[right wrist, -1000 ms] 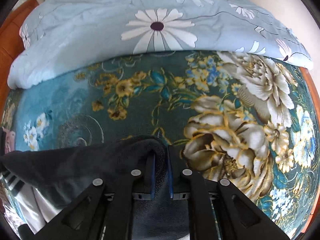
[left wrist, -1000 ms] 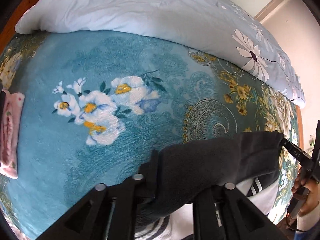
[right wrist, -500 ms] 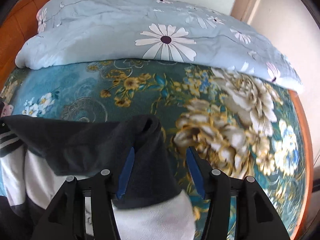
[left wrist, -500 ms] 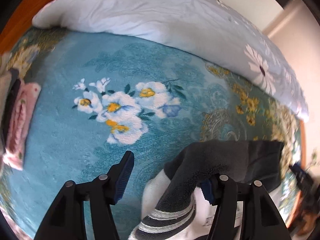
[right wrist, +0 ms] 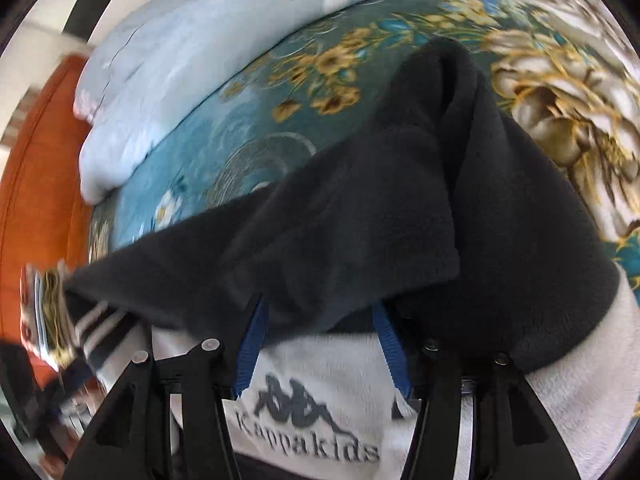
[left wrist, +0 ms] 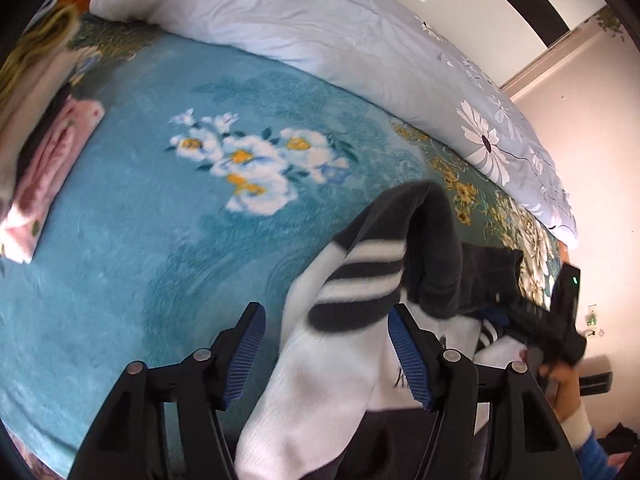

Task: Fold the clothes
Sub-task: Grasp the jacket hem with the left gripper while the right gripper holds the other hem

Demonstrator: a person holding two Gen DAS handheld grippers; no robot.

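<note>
Both tools, left tool (left wrist: pixel 326 350) still opening and right tool (right wrist: pixel 320 344) wide, have released the fleece garment (right wrist: pixel 360 216) on the bed (left wrist: pixel 140 260); this fold seems finished.

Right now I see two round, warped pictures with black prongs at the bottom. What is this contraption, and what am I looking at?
There is no robot here. A person holds a hand tool with two jaws in each hand, and a wide-angle camera on each tool looks out along them, which bends the picture. The black prongs with blue pads are those jaws.

One picture comes from the left gripper, the other from the right gripper. The left view also shows the other tool in the person's hand at the far right.

Below lies a bed with a teal flowered blanket and a pale blue quilt beyond it. A pink folded cloth sits at the left edge.

The garment being folded is a black and white sweater with printed lettering. Both jaws stand apart around it, the left ones opening a little more, so nothing is pinched.
</note>
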